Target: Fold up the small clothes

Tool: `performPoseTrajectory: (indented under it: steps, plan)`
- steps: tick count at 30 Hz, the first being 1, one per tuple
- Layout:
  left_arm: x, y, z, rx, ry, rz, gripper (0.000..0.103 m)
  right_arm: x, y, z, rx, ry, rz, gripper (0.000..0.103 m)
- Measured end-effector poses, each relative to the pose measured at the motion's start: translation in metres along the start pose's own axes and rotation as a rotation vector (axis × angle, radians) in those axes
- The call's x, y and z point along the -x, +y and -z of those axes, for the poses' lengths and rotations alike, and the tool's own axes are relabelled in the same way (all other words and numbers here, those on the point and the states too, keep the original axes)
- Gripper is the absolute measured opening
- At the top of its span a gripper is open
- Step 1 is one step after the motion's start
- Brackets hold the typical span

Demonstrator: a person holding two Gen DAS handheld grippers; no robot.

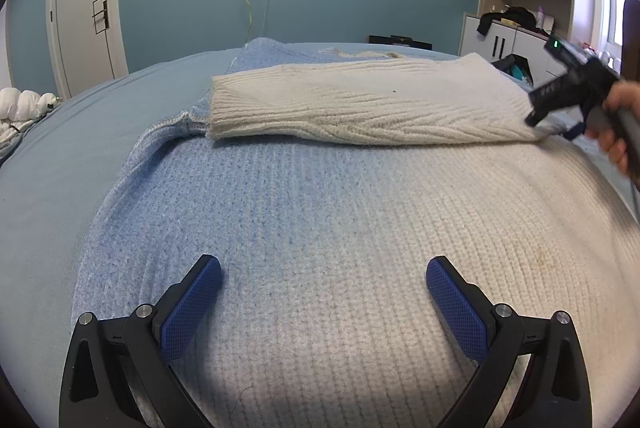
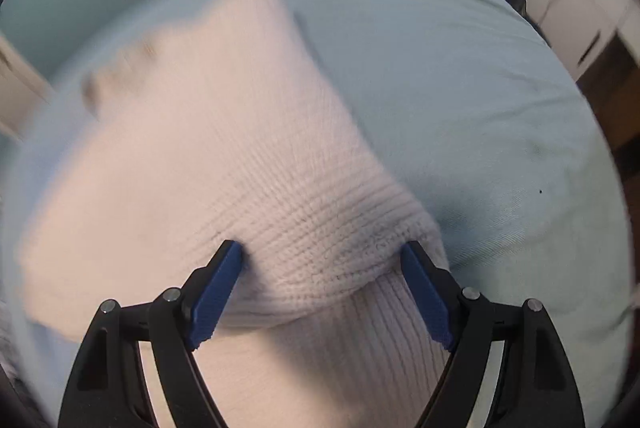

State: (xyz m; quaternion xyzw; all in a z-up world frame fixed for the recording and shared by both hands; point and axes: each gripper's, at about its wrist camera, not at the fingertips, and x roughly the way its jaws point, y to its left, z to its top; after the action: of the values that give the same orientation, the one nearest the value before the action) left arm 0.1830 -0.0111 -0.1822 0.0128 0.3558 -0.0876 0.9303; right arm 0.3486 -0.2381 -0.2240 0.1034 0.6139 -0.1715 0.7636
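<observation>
From the left wrist I see my left gripper (image 1: 324, 268) spread wide and empty over the sweater (image 1: 320, 220) lying flat on the bed (image 1: 52, 156). Its cream sleeve (image 1: 360, 104) lies folded crosswise ahead, long axis left to right.

From the right wrist, my right gripper (image 2: 322, 252) straddles the sleeve's shoulder fold, jaws apart, nothing pinched; I judge it the nearer gripper.

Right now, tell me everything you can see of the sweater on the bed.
The sweater is a chunky knit, pale blue on one side fading to cream on the other. It lies spread flat on the light blue bed. One cream ribbed sleeve is folded across the body. The right claw, open, straddles a raised cream fold near the sleeve's shoulder end. The left claw hovers open over the body.
</observation>
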Motion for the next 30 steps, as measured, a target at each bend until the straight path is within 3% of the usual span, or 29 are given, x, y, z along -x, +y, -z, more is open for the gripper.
performPoseTrajectory:
  steps: [2,5,7,12,17,20,24,27,30]
  plan:
    - [0.000,0.000,0.000,0.000,0.002,0.000,0.103,0.003,-0.005,0.005,-0.045,-0.027,-0.004,0.095]
    - [-0.001,0.000,-0.001,-0.005,0.010,-0.006,0.103,0.018,-0.015,0.008,-0.132,0.050,-0.064,0.095]
    - [-0.003,-0.001,-0.003,-0.009,0.020,-0.010,0.103,0.047,-0.024,0.016,-0.162,0.057,-0.106,0.095]
    - [-0.009,-0.007,-0.010,-0.033,0.088,-0.048,0.103,0.137,-0.039,0.074,-0.094,0.040,-0.221,0.095]
    - [0.007,-0.016,-0.029,-0.095,0.176,-0.124,0.103,0.211,-0.097,0.145,-0.113,-0.030,-0.394,0.095]
    - [0.050,-0.017,-0.048,-0.100,0.167,-0.137,0.103,0.237,-0.133,0.164,-0.194,-0.101,-0.494,0.095]
    - [0.124,-0.009,-0.073,-0.041,0.153,-0.114,0.103,0.274,-0.166,0.193,-0.315,-0.263,-0.600,0.096]
    - [0.167,-0.001,-0.085,-0.054,0.181,-0.124,0.103,0.295,-0.180,0.208,-0.370,-0.294,-0.708,0.096]
    - [0.206,0.009,-0.083,-0.064,0.189,-0.187,0.103,0.310,-0.183,0.221,-0.359,-0.311,-0.807,0.098]
